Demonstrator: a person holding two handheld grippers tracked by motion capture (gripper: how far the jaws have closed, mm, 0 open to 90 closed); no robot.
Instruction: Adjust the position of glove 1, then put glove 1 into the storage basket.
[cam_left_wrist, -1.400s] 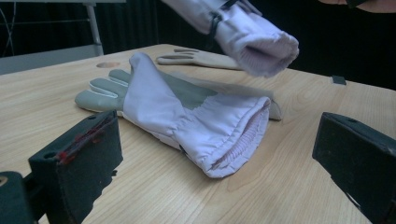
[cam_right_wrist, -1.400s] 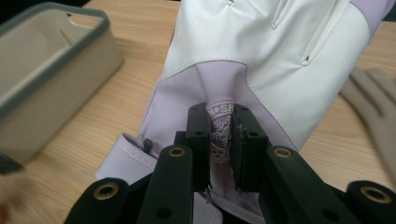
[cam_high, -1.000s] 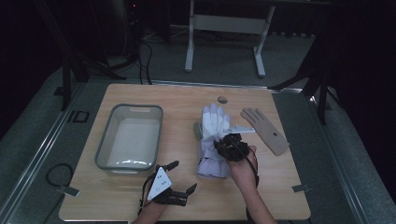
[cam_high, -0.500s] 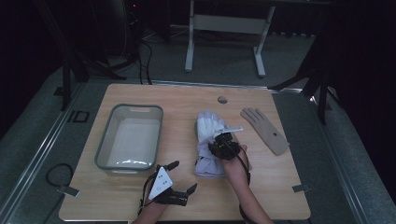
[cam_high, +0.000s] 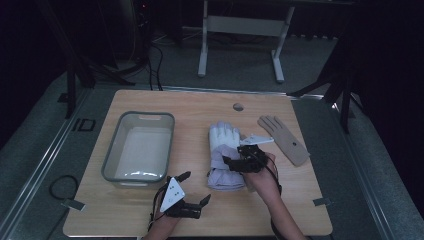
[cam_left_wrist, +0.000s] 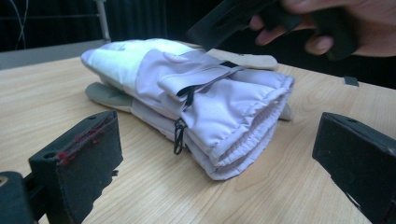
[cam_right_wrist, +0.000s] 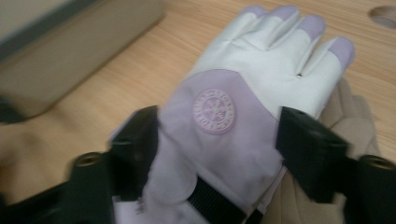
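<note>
While the lilac and white ski glove (cam_high: 224, 155) lies flat near the middle of the wooden table (cam_high: 200, 105), the right gripper (cam_high: 235, 161) stands over its cuff end with both jaws spread wide, one on each side of the glove, and they hold nothing. Near the front edge, the left gripper (cam_high: 194, 188) is also wide open and empty, pointing at the glove's cuff from a little way off. A grey tub (cam_high: 114, 160) sits to the left, and a tan glove (cam_high: 285, 140) lies apart to the right.
</note>
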